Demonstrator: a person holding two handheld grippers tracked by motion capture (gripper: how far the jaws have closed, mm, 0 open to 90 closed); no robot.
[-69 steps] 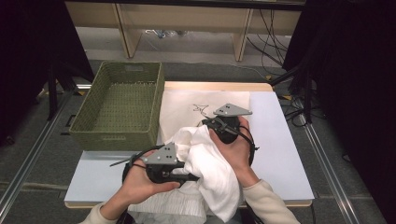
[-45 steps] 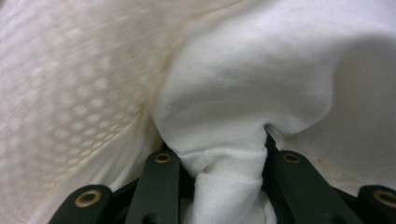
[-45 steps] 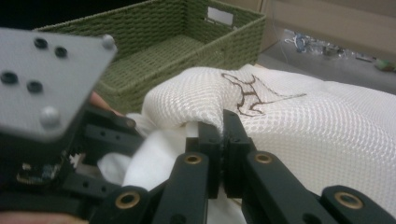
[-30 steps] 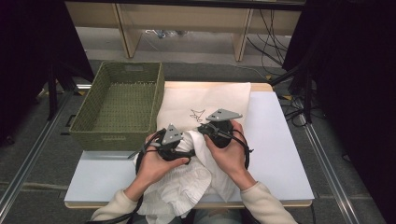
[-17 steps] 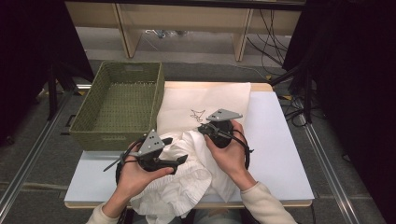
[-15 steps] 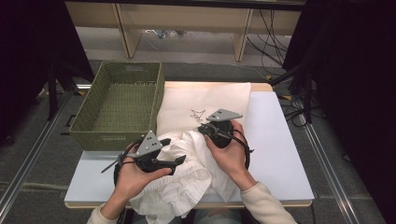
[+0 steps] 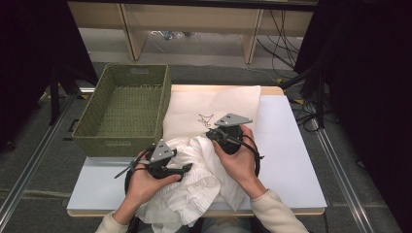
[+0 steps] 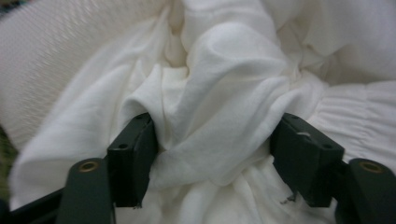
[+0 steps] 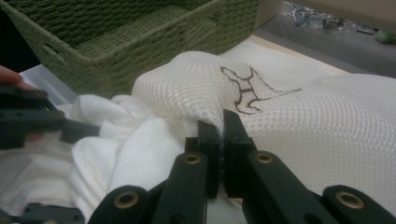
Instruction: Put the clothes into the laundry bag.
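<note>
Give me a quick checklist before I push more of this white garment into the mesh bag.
1. Right gripper shut on the mesh bag edge: ok.
2. Left gripper around a fold of the white garment: ok, jaws wide apart.
3. Left gripper clamped on the garment: not ok.
4. Bag mouth lifted over the garment: ok.
5. Garment fully on the table: not ok, it hangs over the near edge.
6. Green basket apart from the bag: cannot tell.

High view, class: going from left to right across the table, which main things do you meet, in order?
Green woven basket → left gripper → right gripper → bare white table.
</note>
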